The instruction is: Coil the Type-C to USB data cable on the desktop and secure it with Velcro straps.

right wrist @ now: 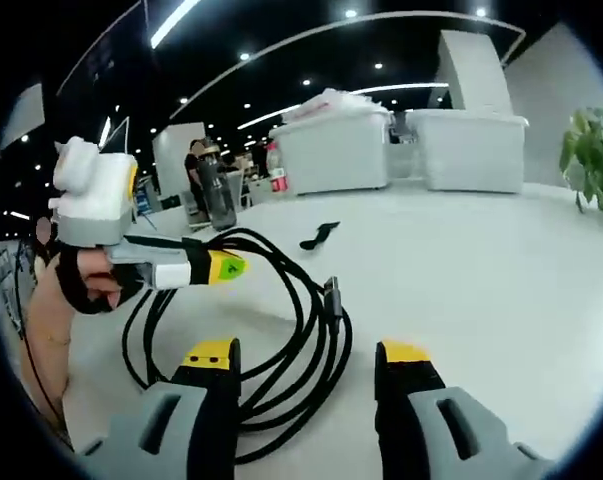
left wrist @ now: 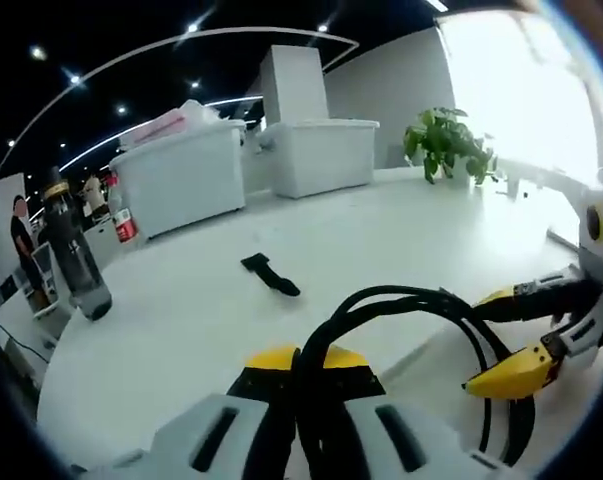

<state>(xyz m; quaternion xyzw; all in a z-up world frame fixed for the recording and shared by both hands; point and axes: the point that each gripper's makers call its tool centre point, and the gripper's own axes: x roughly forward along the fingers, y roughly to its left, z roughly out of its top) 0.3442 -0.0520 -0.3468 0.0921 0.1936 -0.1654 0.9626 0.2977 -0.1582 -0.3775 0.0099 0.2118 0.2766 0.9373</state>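
Left gripper view: the left gripper rises from 6 o'clock with its yellow-tipped jaws drawn together, clamped on the black cable, whose strands run up between them. From there the cable loops out toward 3 o'clock, where the right gripper comes in with its two yellow tips apart, one above and one below the strands. The strap, a short black strip, lies flat on the white table just above centre, apart from the cable. A dark bottle stands at 9 o'clock. Two white bins sit at 11 to 12 o'clock, and a plant at 2 o'clock.

Right gripper view: the right gripper rises from 6 o'clock, its jaws wide apart and holding nothing. The cable lies coiled in several loops on the table between and ahead of the jaws, with a plug sticking up near centre. The left gripper reaches in from 9 o'clock, held by a hand, its tip shut on the top of the coil. The strap lies beyond the coil toward 12 o'clock. The bottle stands at 11 o'clock, bins at 12 to 1, plant at 3.
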